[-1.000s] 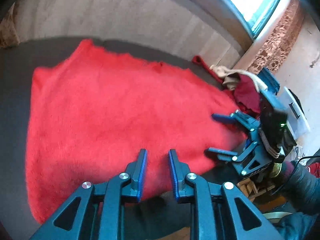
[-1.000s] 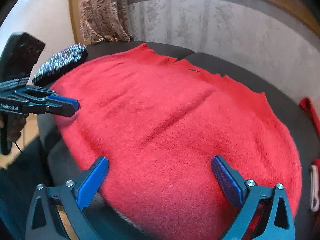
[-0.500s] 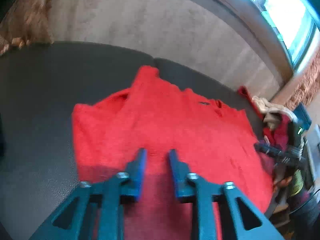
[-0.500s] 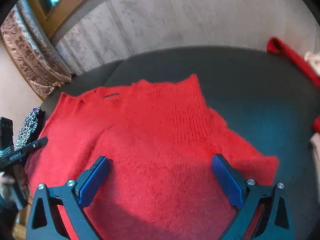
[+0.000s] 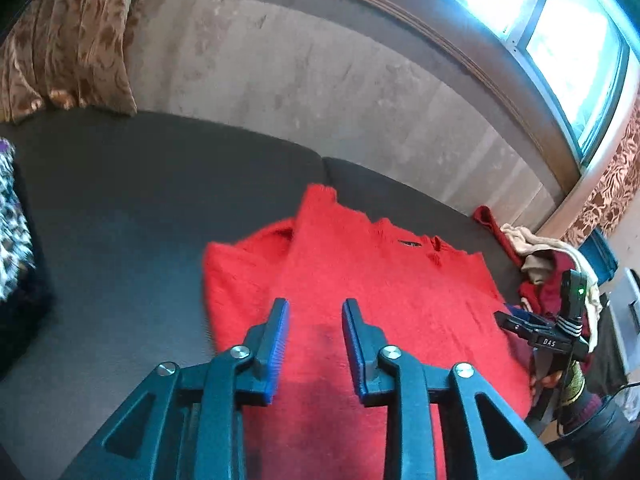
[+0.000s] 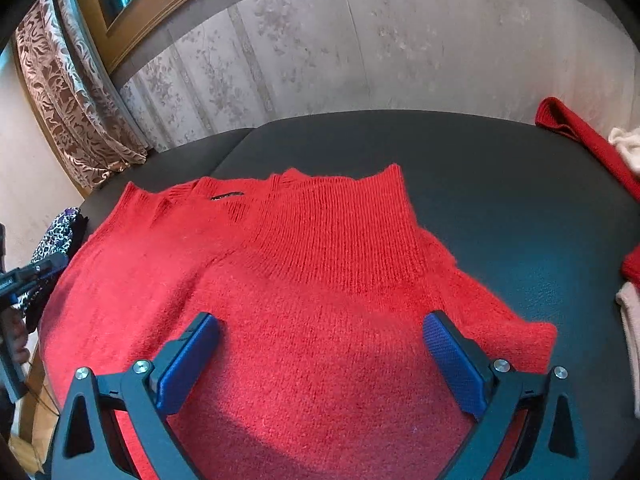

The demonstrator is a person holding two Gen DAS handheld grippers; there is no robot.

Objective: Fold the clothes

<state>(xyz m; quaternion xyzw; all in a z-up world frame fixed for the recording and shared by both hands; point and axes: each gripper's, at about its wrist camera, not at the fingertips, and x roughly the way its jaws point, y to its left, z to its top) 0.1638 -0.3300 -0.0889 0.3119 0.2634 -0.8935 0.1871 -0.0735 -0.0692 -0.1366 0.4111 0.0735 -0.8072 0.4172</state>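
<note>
A red knitted sweater (image 5: 380,280) lies on the dark grey cushion (image 5: 140,220), one ribbed part folded over its body (image 6: 332,236). My left gripper (image 5: 315,306) hovers over the sweater's near part. Its jaws are opening, and only the cloth below shows in the gap. My right gripper (image 6: 320,320) stands wide open above the sweater, gripping nothing. In the left wrist view the right gripper (image 5: 516,320) is at the sweater's right edge. In the right wrist view the left gripper (image 6: 36,272) shows at the far left.
A pile of red and cream clothes (image 5: 552,264) lies at the cushion's right end, with a red garment (image 6: 580,136) trailing from it. A leopard-print cloth (image 5: 12,232) sits at the left end. The patterned wall (image 6: 360,48), curtains (image 5: 68,40) and a window (image 5: 560,40) lie behind.
Both grippers drew back from the sweater and rolled, so more cushion shows. The sweater looks narrower, with a ribbed part lying over its body. The left jaws stand wider apart.
</note>
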